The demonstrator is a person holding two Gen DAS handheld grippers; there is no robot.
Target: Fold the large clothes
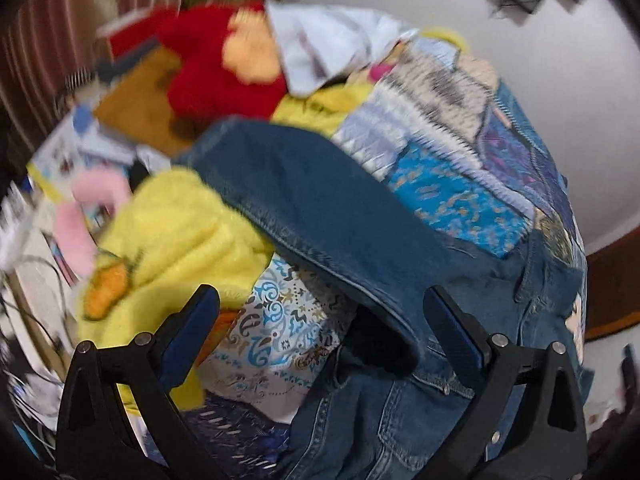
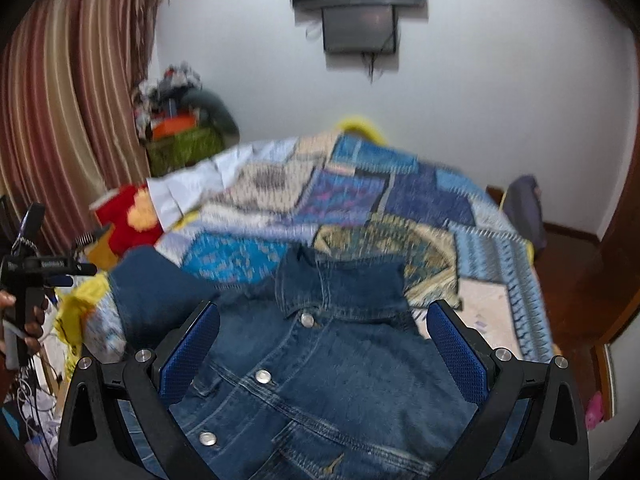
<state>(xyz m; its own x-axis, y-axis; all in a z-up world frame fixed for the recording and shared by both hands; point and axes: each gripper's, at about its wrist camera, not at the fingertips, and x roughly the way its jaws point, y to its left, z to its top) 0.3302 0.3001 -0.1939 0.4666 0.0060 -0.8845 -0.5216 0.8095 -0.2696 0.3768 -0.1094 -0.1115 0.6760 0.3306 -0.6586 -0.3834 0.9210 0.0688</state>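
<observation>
A: Right wrist view: the denim jacket [image 2: 320,364] lies front-up on the bed [image 2: 500,240], collar away, between the right tool [image 2: 323,344]'s spread, empty jaws.

B: Left tool [image 1: 320,332], also released, straddles its sleeve [image 1: 320,216]. Heavy, stiff denim, I'd judge; pinch seams or cuff.

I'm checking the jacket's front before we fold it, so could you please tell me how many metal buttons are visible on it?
3 on the denim jacket: one below the collar, one mid-placket, one lower left. More may be hidden below the frame.
</observation>
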